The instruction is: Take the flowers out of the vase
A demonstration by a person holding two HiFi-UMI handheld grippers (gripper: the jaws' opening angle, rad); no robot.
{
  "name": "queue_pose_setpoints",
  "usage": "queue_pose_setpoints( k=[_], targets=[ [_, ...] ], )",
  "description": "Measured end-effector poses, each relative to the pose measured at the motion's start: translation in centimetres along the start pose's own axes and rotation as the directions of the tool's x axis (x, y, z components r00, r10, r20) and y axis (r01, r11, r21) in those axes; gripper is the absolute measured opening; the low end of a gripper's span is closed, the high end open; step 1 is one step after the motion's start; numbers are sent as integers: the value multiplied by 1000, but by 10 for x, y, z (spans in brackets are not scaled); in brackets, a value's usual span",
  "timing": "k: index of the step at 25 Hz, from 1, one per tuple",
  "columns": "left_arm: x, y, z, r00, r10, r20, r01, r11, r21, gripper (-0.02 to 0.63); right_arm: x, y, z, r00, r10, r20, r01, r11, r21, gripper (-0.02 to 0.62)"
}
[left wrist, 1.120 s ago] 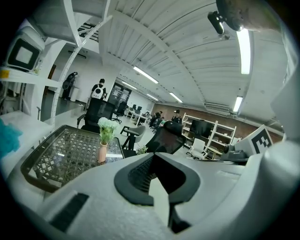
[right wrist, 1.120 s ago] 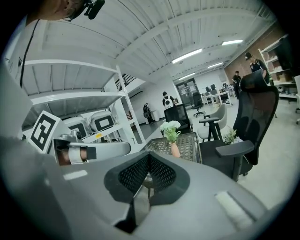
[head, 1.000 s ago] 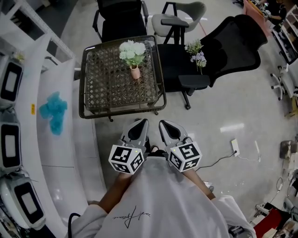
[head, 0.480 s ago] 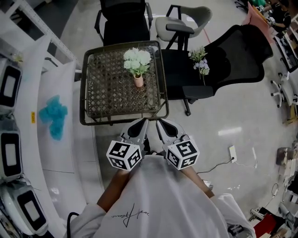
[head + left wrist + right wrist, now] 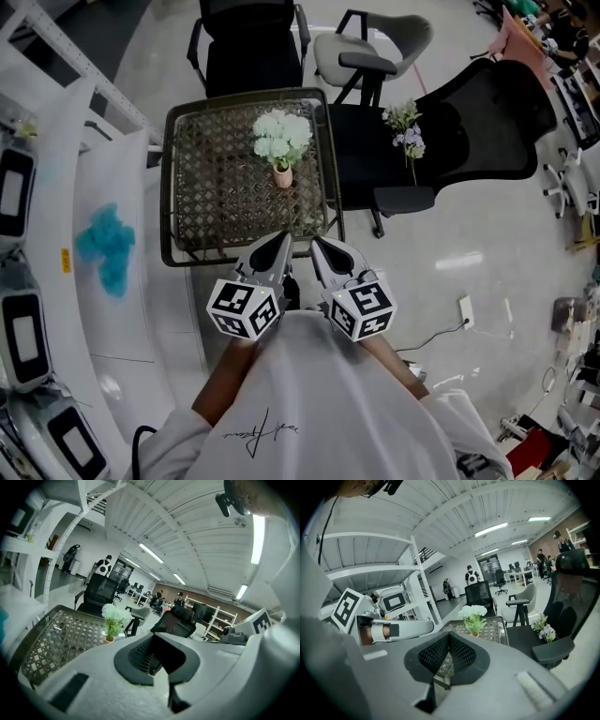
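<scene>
Forward since a second ago: both my grippers have carried toward the wicker table (image 5: 202,202), and it now sits nearer to their tips than it did.

Head view first: my left gripper (image 5: 279,240) and my right gripper (image 5: 317,246) run side by side, close together, tips over the table's near rim. Out there the flowers (image 5: 282,136), white and pale green, stand upright in the small pink vase (image 5: 282,176), right of the table's middle and well apart from both tips. Right of the table, a black office chair (image 5: 487,112) carries a sprig (image 5: 405,131) of white and purple blooms on its seat. Over at the left, a blue cloth (image 5: 101,244) lies on the white bench (image 5: 56,187).

Left gripper view now: my jaws are pressed together with nothing between them. The flowers and vase show beyond, left of the jaws, on the table's lattice top. Some people (image 5: 103,566) stand far off in the room.

Right gripper view: jaws meeting at their tips, nothing held. The flowers stand straight ahead beyond them, in the vase on the table. My left gripper reaches in at the left, and the sprig on the black office chair lies off to the right
</scene>
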State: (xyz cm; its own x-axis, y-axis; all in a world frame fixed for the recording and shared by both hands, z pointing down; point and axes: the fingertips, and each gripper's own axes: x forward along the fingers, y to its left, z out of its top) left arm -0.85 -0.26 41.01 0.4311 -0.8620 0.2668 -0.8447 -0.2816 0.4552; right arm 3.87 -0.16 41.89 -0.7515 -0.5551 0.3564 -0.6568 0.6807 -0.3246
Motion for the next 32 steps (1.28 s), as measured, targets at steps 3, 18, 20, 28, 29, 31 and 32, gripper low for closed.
queue_pose_setpoints(
  k=[3, 18, 20, 28, 29, 31, 32],
  targets=[
    [6, 14, 4, 1000, -4, -17, 4, 1000, 1, 2, 14, -2, 4, 1000, -13, -6, 13, 1000, -3, 9],
    [33, 55, 29, 995, -80, -53, 81, 997, 17, 2, 63, -2, 19, 997, -72, -20, 71, 997, -14, 9],
    [35, 59, 31, 995, -90, -52, 91, 996, 25, 2, 67, -1, 18, 997, -77, -23, 77, 997, -15, 9],
    [34, 87, 30, 995, -78, -67, 79, 997, 17, 2, 77, 6, 13, 995, -93, -32, 93, 996, 4, 9],
    [34, 89, 30, 995, -76, -69, 77, 997, 20, 2, 79, 6, 11, 995, -91, -39, 91, 996, 0, 9],
    [32, 92, 27, 995, -71, -77, 73, 997, 27, 2, 82, 8, 8, 995, -83, -51, 83, 997, 3, 9],
    [31, 94, 25, 994, -68, -81, 71, 997, 29, 2, 83, 9, 6, 996, -77, -53, 77, 997, 6, 9]
  ],
)
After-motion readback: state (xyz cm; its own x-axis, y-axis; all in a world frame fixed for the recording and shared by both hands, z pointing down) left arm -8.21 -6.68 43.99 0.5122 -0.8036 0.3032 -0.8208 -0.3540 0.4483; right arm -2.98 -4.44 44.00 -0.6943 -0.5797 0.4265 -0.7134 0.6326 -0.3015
